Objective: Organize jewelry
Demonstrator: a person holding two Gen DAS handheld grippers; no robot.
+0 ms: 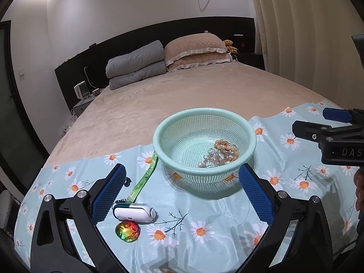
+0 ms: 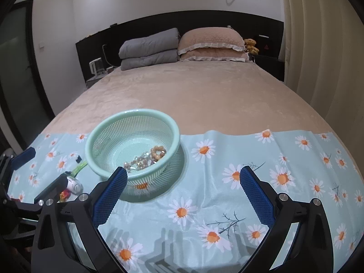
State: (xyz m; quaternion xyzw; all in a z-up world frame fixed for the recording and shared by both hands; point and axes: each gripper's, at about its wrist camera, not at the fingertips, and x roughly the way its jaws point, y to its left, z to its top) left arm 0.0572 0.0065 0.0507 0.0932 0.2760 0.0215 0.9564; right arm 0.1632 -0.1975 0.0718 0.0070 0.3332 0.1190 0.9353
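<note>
A mint green mesh basket stands on the daisy-print cloth on the bed. Bead bracelets and other jewelry lie inside it, also in the right wrist view in the basket. My left gripper is open and empty, just in front of the basket. My right gripper is open and empty over bare cloth, right of the basket. The right gripper shows at the right edge of the left wrist view; the left gripper shows at the left of the right wrist view.
A green measuring tape, a small white case and a rainbow shiny ball lie on the cloth left of the basket. A small dark item lies by my left finger. Pillows and a folded grey quilt lie at the bed's head.
</note>
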